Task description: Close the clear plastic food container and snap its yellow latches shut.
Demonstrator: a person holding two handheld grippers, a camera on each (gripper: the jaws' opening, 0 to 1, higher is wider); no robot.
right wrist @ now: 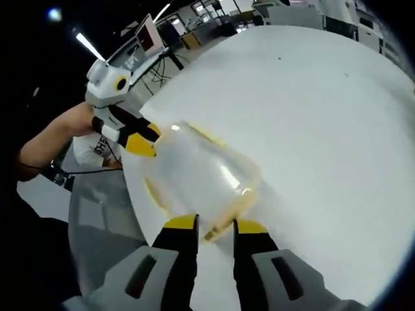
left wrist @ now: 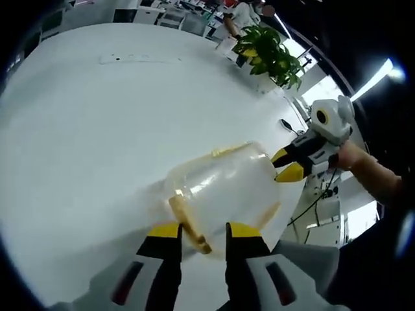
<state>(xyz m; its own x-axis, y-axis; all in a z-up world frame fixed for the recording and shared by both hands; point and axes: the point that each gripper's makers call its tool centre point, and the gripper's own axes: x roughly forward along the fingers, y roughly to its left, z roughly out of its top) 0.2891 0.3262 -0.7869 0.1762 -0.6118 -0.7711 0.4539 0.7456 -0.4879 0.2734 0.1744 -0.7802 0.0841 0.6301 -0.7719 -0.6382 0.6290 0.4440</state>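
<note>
The clear plastic container (left wrist: 224, 184) lies on the white table (left wrist: 97, 129) with its lid on. A yellow latch (left wrist: 189, 228) on its near end sits between the jaws of my left gripper (left wrist: 203, 231), which is open. My right gripper (left wrist: 288, 164), held by a hand, has its yellow tips at the container's far end. In the right gripper view the container (right wrist: 194, 172) is just ahead. Another yellow latch (right wrist: 224, 219) lies in the gap of my open right gripper (right wrist: 214, 225). The left gripper (right wrist: 141, 139) is at the opposite end.
The container is close to the table's edge (left wrist: 295, 194). Past that edge stand a green plant (left wrist: 272, 55), a person (left wrist: 243, 16) and desks. A white power strip (left wrist: 139, 59) lies far back on the table. A monitor (right wrist: 148, 34) stands beyond the table.
</note>
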